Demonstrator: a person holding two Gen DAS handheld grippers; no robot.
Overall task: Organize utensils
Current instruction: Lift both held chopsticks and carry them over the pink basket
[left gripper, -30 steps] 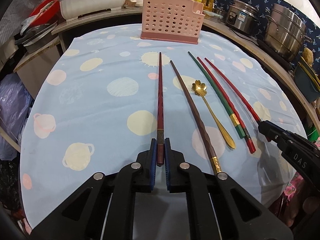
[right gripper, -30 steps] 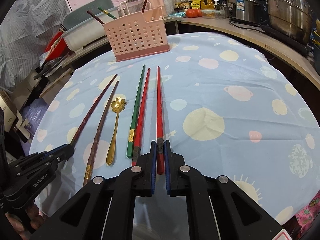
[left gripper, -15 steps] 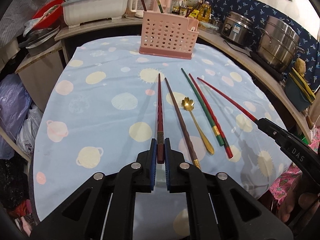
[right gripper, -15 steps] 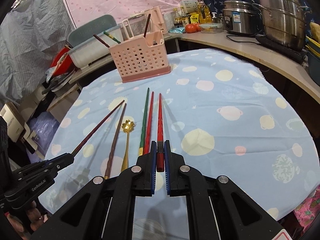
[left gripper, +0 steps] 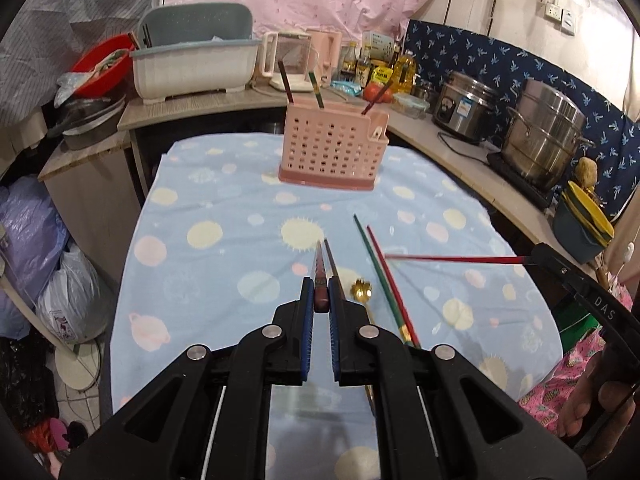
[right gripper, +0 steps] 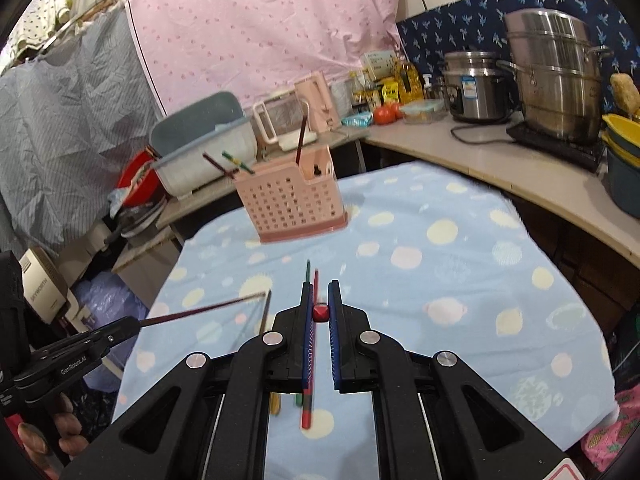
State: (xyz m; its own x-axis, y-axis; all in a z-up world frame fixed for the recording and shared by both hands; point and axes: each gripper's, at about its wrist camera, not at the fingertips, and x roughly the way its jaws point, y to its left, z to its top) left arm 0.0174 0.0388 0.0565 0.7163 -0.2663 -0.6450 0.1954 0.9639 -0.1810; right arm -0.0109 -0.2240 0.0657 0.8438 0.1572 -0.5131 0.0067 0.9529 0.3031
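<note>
My left gripper (left gripper: 320, 286) is shut on the end of a dark red chopstick (left gripper: 319, 268), held in the air and pointing toward the pink utensil caddy (left gripper: 334, 152). My right gripper (right gripper: 321, 292) is shut on a bright red chopstick (right gripper: 321, 313), seen end on. Each gripper shows in the other's view: the right gripper (left gripper: 536, 256) with its red chopstick (left gripper: 452, 259), the left gripper (right gripper: 132, 323) with its dark chopstick (right gripper: 200, 312). On the spotted cloth lie a brown chopstick (left gripper: 335, 276), a gold spoon (left gripper: 362, 290), a green chopstick (left gripper: 374, 268) and a red one (left gripper: 394, 284). Three chopsticks stand in the caddy (right gripper: 296, 204).
A counter curves behind and to the right of the table, carrying steel pots (left gripper: 544, 140), a cooker (left gripper: 464, 108), bottles and a white dish rack (left gripper: 192, 66). Bags (left gripper: 44, 264) lie on the floor at the left. A person's hand (left gripper: 592, 408) shows at the lower right.
Both grippers have risen, each lifting its chopstick off the cloth. The table has dropped lower in both views and the caddy looks nearer to centre.
</note>
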